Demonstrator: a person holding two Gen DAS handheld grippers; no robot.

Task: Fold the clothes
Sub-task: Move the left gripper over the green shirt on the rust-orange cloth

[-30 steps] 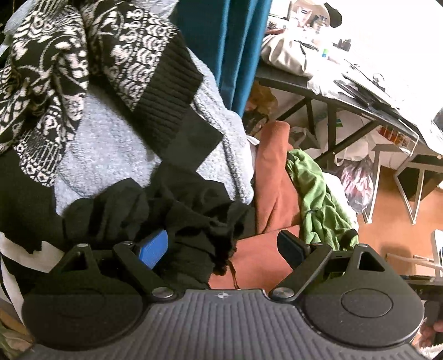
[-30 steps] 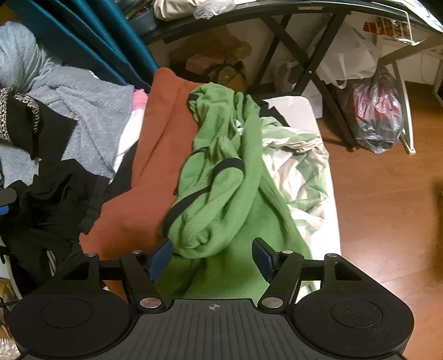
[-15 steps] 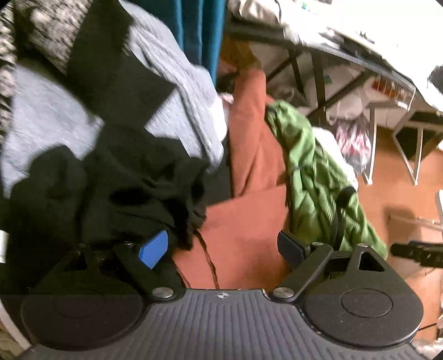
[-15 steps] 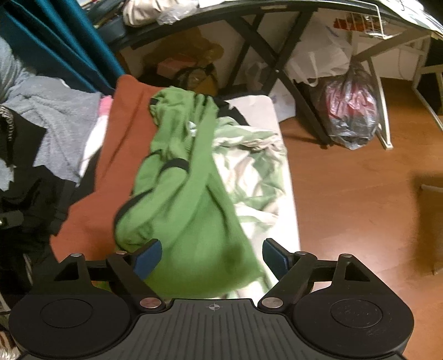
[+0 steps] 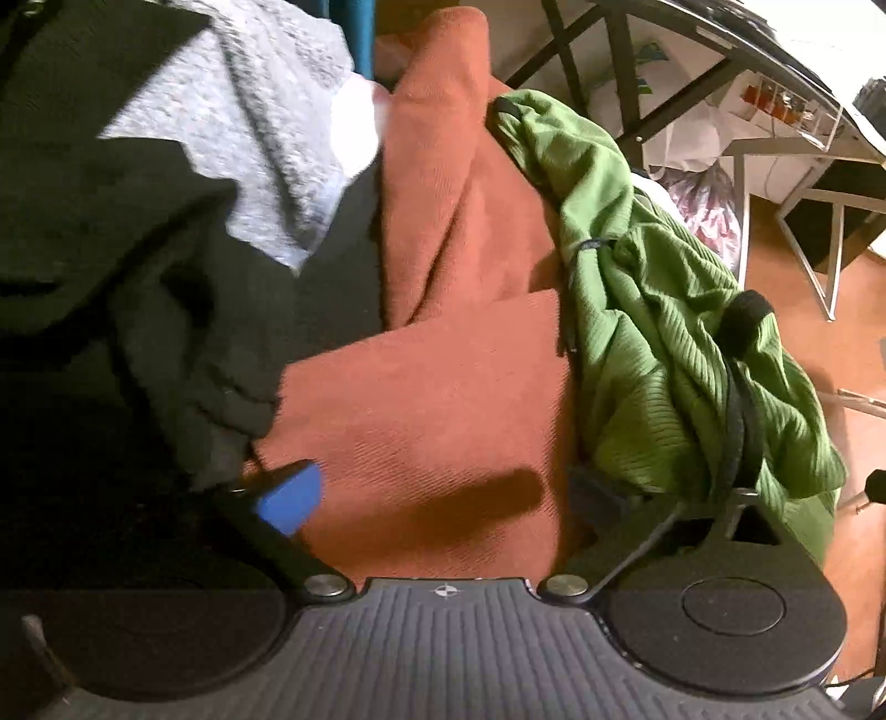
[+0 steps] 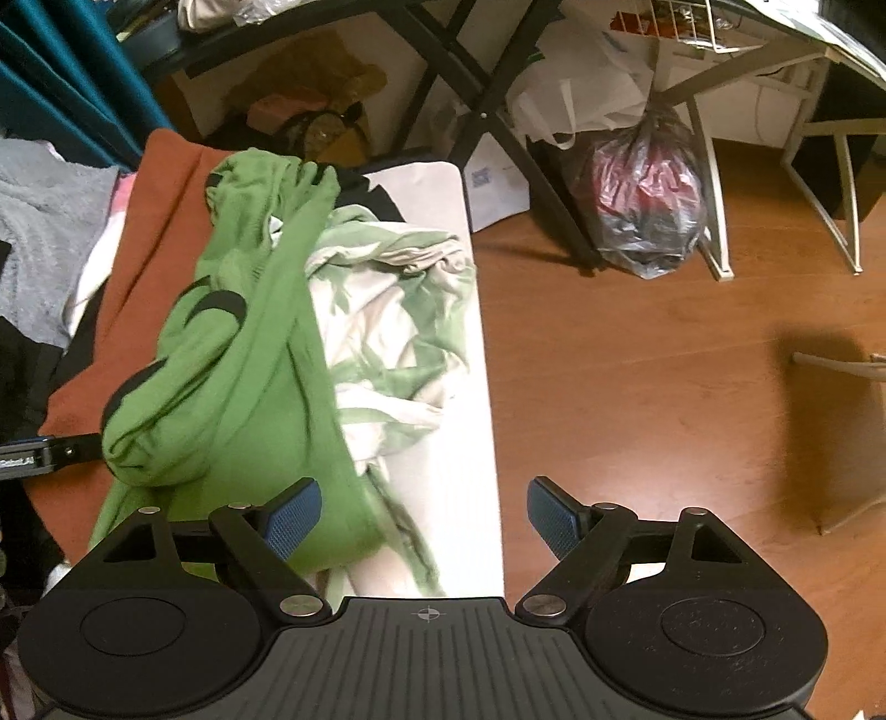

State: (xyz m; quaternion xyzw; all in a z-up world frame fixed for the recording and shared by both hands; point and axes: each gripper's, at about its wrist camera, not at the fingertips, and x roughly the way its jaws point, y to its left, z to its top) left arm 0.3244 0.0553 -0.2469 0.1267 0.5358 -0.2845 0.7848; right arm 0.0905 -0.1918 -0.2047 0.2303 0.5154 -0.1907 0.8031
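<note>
laundry heap on a rust-orange blanket [image 5: 443, 399], seen from both wrist cameras. left hand-held gripper [image 5: 443, 490]: jaws spread wide, nothing between them, hovering over the blanket; its blue-padded left finger [image 5: 290, 495] sits at the edge of a black garment [image 5: 138, 310], contact not resolvable, while its right finger lies in shadow just beside a green ribbed garment [image 5: 664, 332]. right hand-held gripper [image 6: 423, 515]: jaws likewise spread wide and empty, its left finger [image 6: 290, 518] over the near end of the green ribbed garment [image 6: 255, 360], its right finger over the wooden floor [image 6: 637, 387]. the green garment is crumpled, with black trim bands, and lies lengthwise between the blanket [image 6: 144, 266] and a pale green-and-white patterned cloth [image 6: 398, 310], overlapping both. a grey fleece garment [image 5: 266, 122] lies beyond the black one, partly covered by it. background: a dark-legged tabletop [image 6: 310, 22], a teal curtain [image 6: 61, 83] and a filled plastic bag [image 6: 648, 205] on the floor
</note>
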